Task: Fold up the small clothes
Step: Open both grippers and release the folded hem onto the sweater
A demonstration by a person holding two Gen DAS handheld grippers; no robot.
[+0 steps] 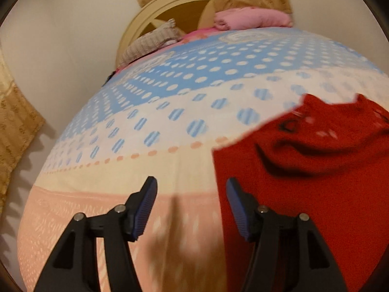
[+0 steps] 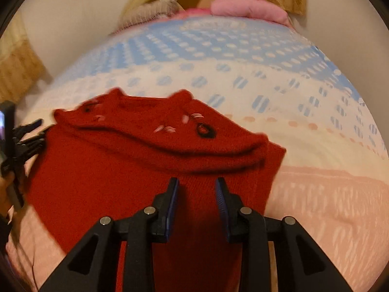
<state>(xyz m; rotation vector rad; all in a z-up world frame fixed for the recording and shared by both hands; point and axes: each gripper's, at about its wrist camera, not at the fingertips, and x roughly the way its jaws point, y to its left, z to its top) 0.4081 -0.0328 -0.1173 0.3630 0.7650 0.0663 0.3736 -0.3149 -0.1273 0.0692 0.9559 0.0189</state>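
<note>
Left tool (image 1: 190, 189) hangs open over the bedspread (image 1: 170, 131), beside the red knit garment (image 1: 304, 182)

Both fisheye views are being bent strongly and vignetted black at the rims. Warm, dim indoor light is being cast; a soft shadow is being thrown on the bedspread (image 1: 170, 231) between the left gripper's (image 1: 190, 189) fingers. Motion blur is being smeared throughout.

Red knit garment (image 2: 145, 170): lower hem hidden behind the right claw (image 2: 197, 204); right part cut off in left wrist view. Motif blurred. Left claw (image 2: 26, 131): only partly visible at frame edge. Far folded items (image 1: 150, 41): indistinct.
</note>
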